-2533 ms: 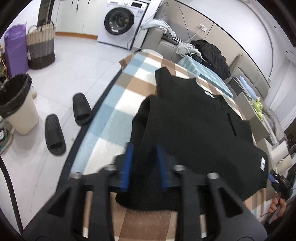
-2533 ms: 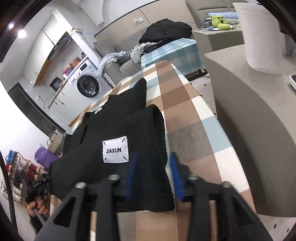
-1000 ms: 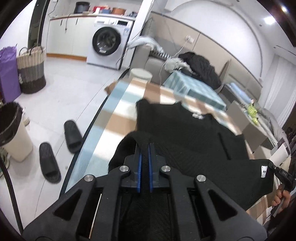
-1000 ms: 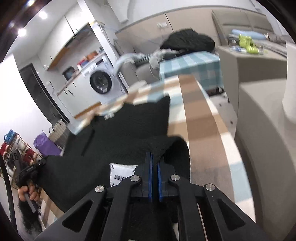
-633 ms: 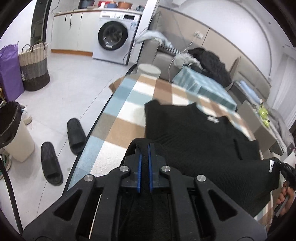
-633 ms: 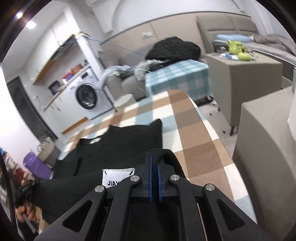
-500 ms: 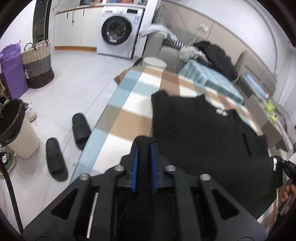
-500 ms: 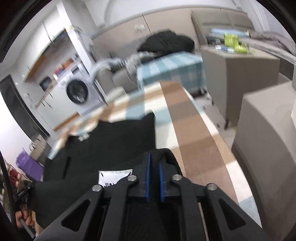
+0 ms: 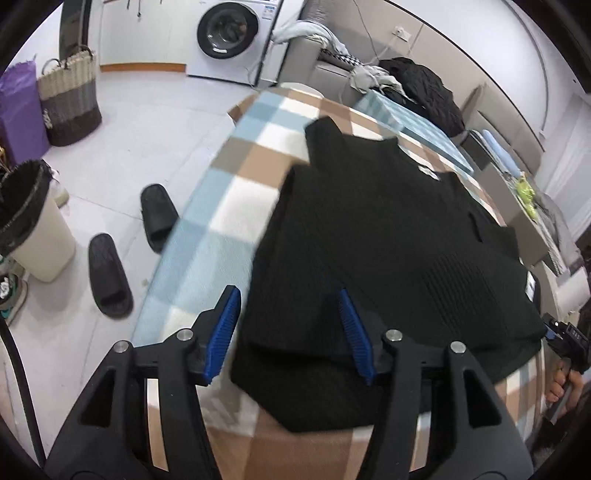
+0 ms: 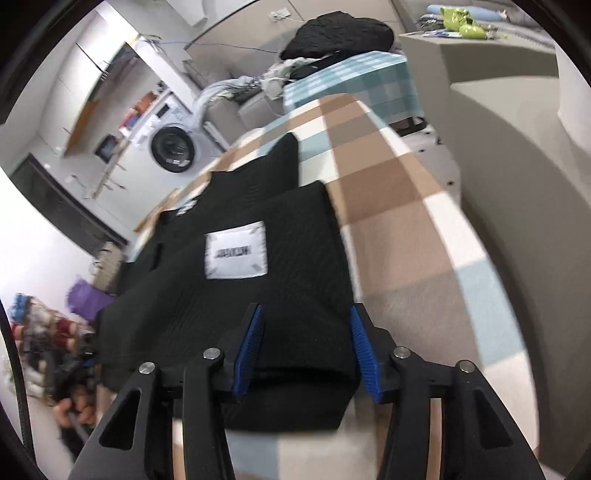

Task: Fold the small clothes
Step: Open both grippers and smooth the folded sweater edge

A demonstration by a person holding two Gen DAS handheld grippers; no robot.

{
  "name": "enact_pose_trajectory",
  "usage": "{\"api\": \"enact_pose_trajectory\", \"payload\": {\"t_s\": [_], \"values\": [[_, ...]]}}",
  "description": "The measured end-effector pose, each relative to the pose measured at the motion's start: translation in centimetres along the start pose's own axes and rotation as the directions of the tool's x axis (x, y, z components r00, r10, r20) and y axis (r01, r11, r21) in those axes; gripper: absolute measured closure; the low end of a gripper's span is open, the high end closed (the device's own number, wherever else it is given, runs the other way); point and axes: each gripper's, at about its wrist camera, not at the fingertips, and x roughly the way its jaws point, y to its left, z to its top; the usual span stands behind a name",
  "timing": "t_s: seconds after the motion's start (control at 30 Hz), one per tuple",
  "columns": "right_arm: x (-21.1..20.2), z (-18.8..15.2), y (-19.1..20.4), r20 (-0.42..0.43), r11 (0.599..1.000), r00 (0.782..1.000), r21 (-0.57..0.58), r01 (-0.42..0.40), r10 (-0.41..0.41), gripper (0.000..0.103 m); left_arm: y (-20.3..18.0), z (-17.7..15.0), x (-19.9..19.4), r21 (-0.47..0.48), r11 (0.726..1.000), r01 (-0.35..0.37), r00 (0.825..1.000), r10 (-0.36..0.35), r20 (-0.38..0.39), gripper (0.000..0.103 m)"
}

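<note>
A black knit garment lies on the checked tablecloth, its near part folded up over the far part. A white label shows on the folded layer in the right wrist view. My left gripper is open, its blue pads on either side of the fold's left near corner. My right gripper is open over the fold's right near corner of the garment. The right gripper also shows at the far right of the left wrist view.
Two black slippers, a bin with a black liner, a woven basket and a washing machine are on the floor to the left. A grey counter stands right of the table. A sofa with clothes is behind.
Both grippers were shut on the garment's near edge and carried it forward over the far part. Now both have opened and the folded layer lies on the garment.
</note>
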Motion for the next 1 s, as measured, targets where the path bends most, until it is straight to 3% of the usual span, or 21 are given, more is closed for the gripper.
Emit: {"api": "enact_pose_trajectory", "payload": {"t_s": [0.2,0.3,0.53,0.7,1.0], "values": [[-1.3,-1.2,-0.2,0.02,1.0,1.0,0.012,-0.018,0.017,0.047,-0.3,-1.0,-0.4,-0.008,1.0,0.0,1.0,0.0,-0.007,0.048],[-2.7,-1.6,-0.4,0.039,0.999,0.999,0.017,0.034,-0.035,0.047,-0.3,-1.2,-0.9,-0.005,1.0,-0.012,1.0,0.012,-0.011,0.048],[-2.5,-3.2,0.2,-0.011,0.998,0.998,0.025,-0.06,0.06,0.042,0.0,-2.6,-2.5,-0.013,1.0,0.029,0.999,-0.029,-0.032,0.046],[-1.4,-2.9,0.8,-0.021,0.998,0.998,0.021,-0.065,0.065,0.04,-0.2,-3.7,-3.2,-0.002,0.999,0.042,0.998,-0.042,-0.044,0.04],[-2.1,-2.8,0.6,-0.007,0.996,0.996,0.026,-0.086,0.086,0.034,-0.6,-3.0,-2.3,-0.005,0.999,0.034,0.999,-0.034,-0.036,0.039]]}}
